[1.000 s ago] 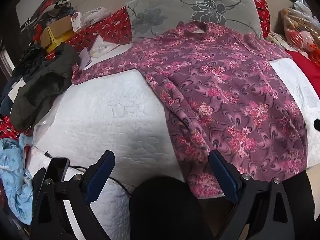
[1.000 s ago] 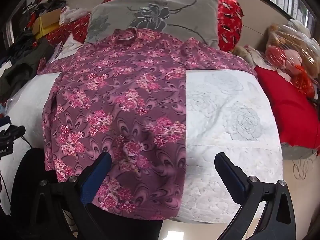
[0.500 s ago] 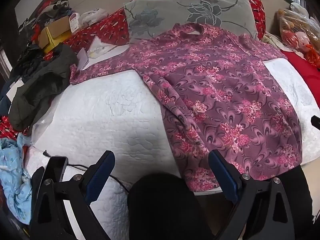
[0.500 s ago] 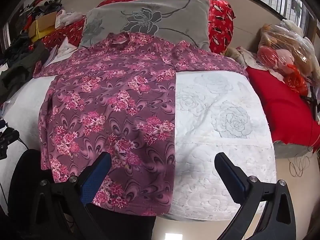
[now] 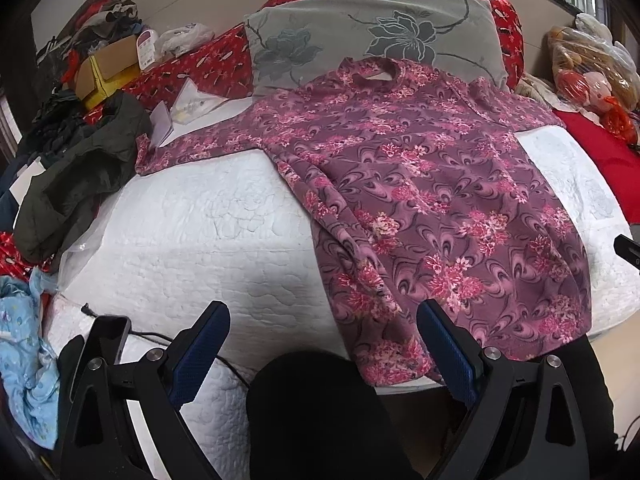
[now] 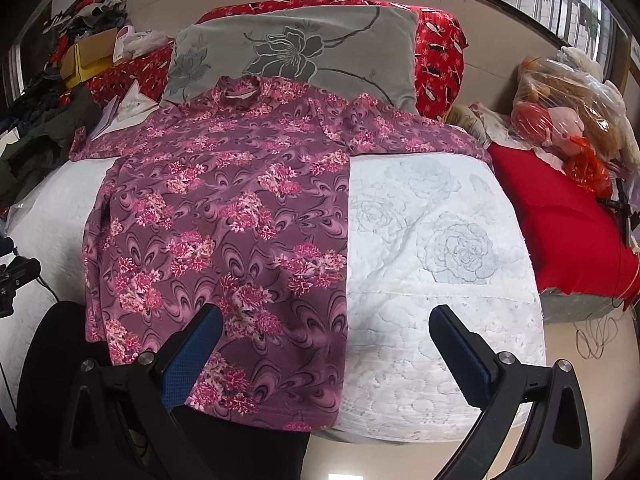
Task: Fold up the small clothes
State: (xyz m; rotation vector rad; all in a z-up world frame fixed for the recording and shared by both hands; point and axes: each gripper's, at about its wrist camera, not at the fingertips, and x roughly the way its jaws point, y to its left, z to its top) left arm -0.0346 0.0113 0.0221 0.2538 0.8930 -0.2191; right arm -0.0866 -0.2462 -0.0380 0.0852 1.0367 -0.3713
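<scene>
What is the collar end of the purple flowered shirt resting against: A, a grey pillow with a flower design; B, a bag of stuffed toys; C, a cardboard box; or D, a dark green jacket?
A: the purple flowered shirt lies spread on the white quilt, and its collar reaches up onto the lower edge of the grey pillow at the head of the bed.

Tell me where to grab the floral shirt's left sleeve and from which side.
Grip the left sleeve at its cuff end, probably coming from the outer left with the left gripper, open now. The floral shirt lies flat on the white quilt, sleeve stretched straight out, so the cuff is a free edge to fold inward.
</scene>
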